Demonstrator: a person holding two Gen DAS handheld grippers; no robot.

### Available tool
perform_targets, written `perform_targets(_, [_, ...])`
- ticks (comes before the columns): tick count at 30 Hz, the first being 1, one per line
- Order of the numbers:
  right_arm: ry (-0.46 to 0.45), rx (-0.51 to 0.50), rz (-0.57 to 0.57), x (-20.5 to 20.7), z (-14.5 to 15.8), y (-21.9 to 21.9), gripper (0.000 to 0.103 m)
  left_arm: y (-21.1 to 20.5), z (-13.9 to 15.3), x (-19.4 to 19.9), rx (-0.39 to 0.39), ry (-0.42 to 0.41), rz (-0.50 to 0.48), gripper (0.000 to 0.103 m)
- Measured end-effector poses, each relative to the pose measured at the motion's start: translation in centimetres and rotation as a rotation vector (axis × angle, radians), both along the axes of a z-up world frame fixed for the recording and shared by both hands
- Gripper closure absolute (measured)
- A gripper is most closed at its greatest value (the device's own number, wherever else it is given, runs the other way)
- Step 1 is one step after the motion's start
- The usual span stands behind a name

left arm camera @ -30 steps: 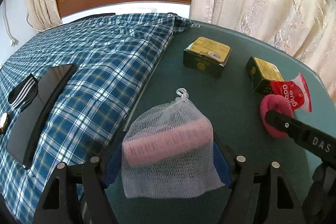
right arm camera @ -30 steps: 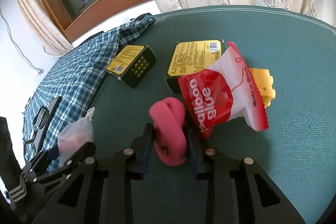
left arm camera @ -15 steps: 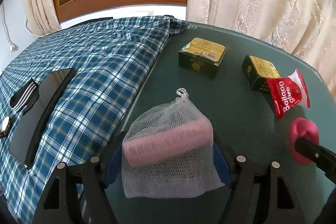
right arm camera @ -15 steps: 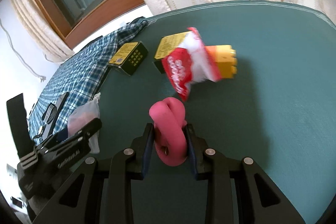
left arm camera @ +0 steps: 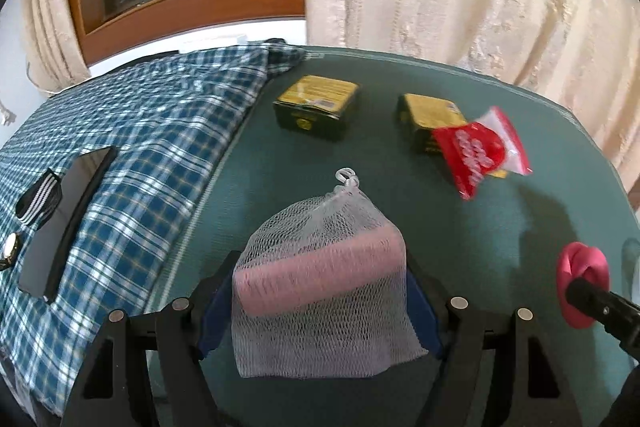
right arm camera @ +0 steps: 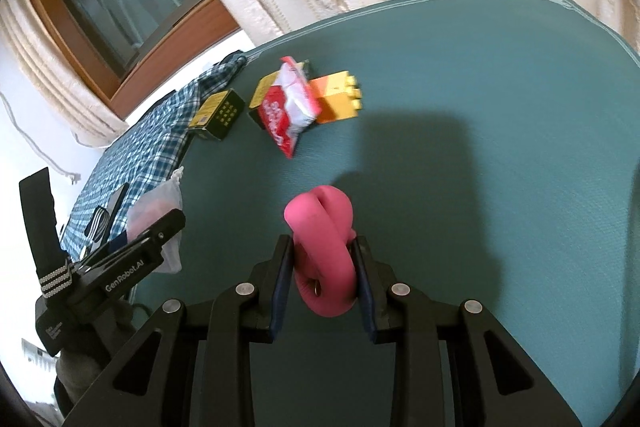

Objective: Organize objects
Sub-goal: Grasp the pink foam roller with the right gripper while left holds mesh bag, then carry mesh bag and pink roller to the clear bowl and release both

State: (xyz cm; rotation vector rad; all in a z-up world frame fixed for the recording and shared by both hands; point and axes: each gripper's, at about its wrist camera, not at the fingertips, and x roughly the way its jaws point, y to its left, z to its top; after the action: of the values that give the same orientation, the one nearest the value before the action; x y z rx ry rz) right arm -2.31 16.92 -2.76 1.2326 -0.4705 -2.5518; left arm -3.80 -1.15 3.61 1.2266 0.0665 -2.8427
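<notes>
Mesh bag (left arm camera: 320,287) between left tongs (left arm camera: 320,311), lower edge hidden.

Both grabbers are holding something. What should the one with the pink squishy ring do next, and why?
Probably lower it onto the bare green mat just ahead and let go. The right gripper is shut on the pink ring, that patch is free, and the boxes and red packet sit farther off.

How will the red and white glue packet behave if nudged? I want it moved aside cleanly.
The red and white glue packet looks thin and crinkled, so probably light and floppy. It leans on the yellow-topped dark box, so it may slide or flop rather than roll.
</notes>
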Motion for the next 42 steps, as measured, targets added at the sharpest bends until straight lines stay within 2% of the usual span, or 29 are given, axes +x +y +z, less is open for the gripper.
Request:
perform_targets(5, [0.021,-0.019,-0.052,2.2,0.8,2.4,0.072,2.0,0.0,0.8,0.004,-0.016,-0.046,0.026])
perform_targets(11, [0.072,0.004,-0.116,5.1,2.3,5.3,0.072,5.3,0.7,2.0,-0.006,-0.014,-0.120,0.026])
perform_targets(25, [0.123,-0.001,-0.370,12.6,4.2,16.7,0.072,12.9,1.8,4.3,-0.047,-0.002,-0.287,0.025])
perform_targets(32, [0.135,0.007,-0.481,15.2,4.3,21.4,0.072,16.6,1.7,5.3,-0.060,-0.012,-0.371,0.025])
perform_targets(42, [0.123,0.035,-0.572,17.1,3.7,25.0,0.072,21.4,2.3,6.7,-0.074,-0.009,-0.478,0.025])
